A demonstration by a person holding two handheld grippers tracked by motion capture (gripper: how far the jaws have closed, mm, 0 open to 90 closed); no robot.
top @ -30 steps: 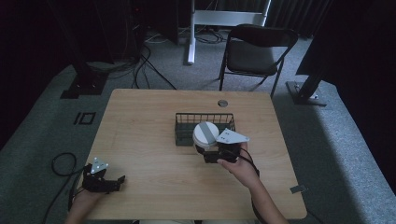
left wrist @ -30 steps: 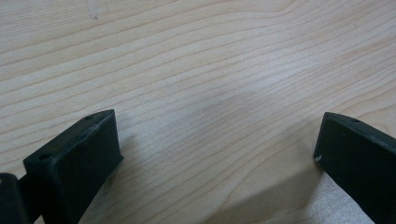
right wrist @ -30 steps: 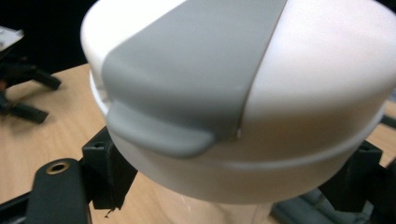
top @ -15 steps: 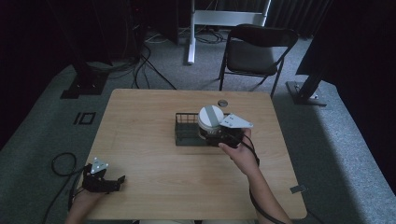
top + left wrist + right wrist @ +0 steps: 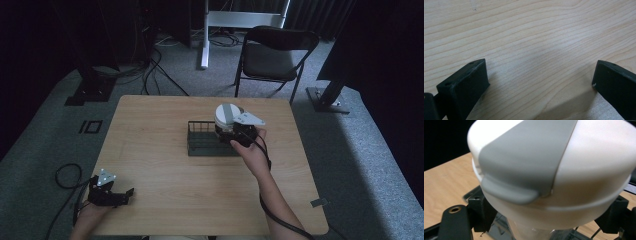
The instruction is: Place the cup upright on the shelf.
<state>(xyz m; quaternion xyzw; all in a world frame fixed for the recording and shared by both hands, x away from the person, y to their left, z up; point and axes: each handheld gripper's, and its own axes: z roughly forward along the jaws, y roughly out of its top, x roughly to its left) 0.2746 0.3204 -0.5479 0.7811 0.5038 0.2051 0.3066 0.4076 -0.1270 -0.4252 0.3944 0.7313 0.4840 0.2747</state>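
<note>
On the wooden bench (image 5: 165, 150), the right gripper (image 5: 234, 134) holds a white container with a grey-banded lid (image 5: 227, 116) over the right end of a black wire basket (image 5: 202, 145), which sits near the middle of the bench. In the right gripper view its fingers (image 5: 481, 213) pinch the container (image 5: 554, 175) from both sides just under the lid. The left gripper (image 5: 107, 192) rests at the near left corner of the bench, and its fingers (image 5: 469, 82) are spread wide over bare wood (image 5: 536, 45), holding nothing.
</note>
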